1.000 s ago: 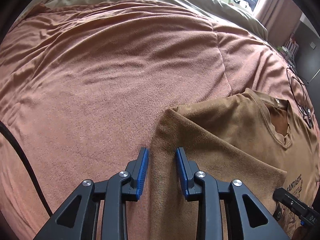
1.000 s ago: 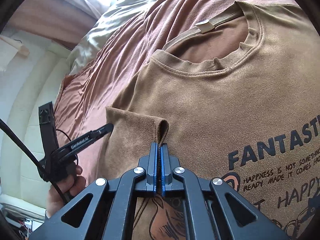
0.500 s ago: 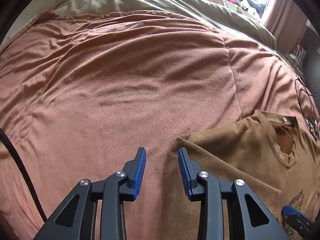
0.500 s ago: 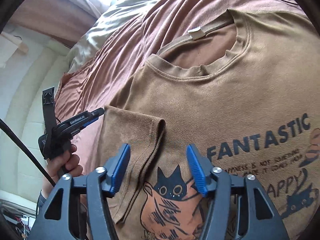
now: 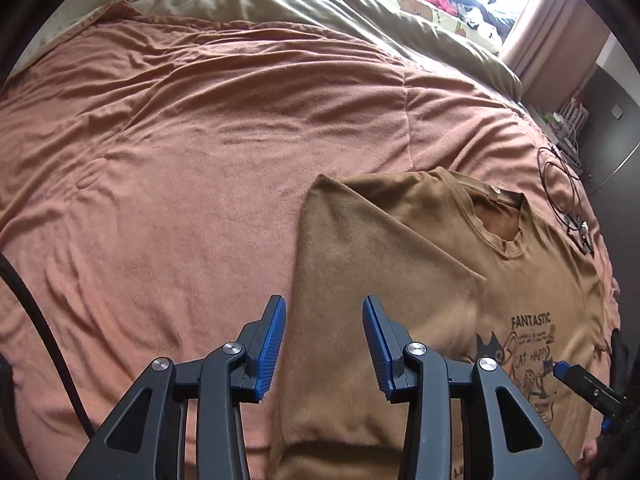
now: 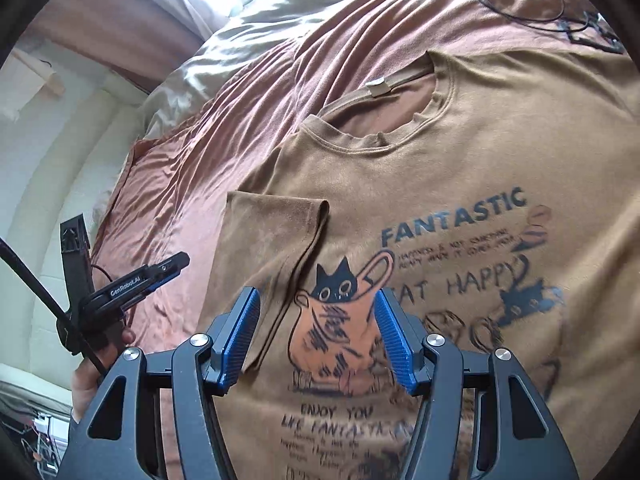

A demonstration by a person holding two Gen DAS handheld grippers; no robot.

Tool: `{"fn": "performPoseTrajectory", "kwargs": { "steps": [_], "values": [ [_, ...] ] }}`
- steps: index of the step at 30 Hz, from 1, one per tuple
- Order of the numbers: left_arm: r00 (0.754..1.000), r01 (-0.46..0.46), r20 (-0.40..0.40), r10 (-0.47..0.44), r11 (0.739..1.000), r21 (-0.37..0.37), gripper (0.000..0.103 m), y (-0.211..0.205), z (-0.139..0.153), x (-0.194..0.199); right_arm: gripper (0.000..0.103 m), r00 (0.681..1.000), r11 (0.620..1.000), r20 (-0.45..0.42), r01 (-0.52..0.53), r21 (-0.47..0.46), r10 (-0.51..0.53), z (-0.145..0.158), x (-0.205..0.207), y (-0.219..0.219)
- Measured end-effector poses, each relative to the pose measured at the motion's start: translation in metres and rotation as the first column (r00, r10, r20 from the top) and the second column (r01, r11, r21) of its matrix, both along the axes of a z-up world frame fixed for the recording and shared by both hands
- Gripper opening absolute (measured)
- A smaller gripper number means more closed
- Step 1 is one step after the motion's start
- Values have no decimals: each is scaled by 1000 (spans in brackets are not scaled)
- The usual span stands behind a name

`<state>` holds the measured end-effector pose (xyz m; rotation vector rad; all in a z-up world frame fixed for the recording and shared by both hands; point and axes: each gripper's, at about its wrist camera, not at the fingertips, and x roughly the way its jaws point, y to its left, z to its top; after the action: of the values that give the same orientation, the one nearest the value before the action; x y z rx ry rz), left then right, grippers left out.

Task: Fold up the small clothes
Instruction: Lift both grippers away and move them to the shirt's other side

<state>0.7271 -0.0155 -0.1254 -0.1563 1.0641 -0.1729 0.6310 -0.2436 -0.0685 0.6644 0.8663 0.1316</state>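
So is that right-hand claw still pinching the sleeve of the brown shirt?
Apart. In the right wrist view the right gripper stands open above the shirt, with nothing between its blue pads; the folded sleeve lies flat, released.

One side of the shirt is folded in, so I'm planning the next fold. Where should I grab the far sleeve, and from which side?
Probably at the outer edge of the unfolded side of the brown T-shirt, coming in from beyond it over the pink blanket. The folded sleeve already lies flat on the chest; the other side runs out of view, so its sleeve hem can't be pinpointed. Both grippers are open.
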Motion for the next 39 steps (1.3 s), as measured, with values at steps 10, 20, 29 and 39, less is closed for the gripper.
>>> {"fn": "performPoseTrajectory", "kwargs": {
  "steps": [10,20,29,39],
  "values": [
    [996,12,94,-10,1000,-22,86,-17,59,-81,88,997,994,70,35,-108,-28,52,-97,-20],
    [988,42,152,-34,998,-55,99,-51,105,-156,103,992,981,105,91,-173,-74,100,-194,-33],
    [973,101,213,-85,993,-64,99,-72,140,-225,103,980,959,154,158,-237,-123,130,-280,-44],
    [960,122,259,-106,991,-47,99,-98,174,-302,103,969,951,174,215,-223,-178,145,-368,-64]
  ]
}}
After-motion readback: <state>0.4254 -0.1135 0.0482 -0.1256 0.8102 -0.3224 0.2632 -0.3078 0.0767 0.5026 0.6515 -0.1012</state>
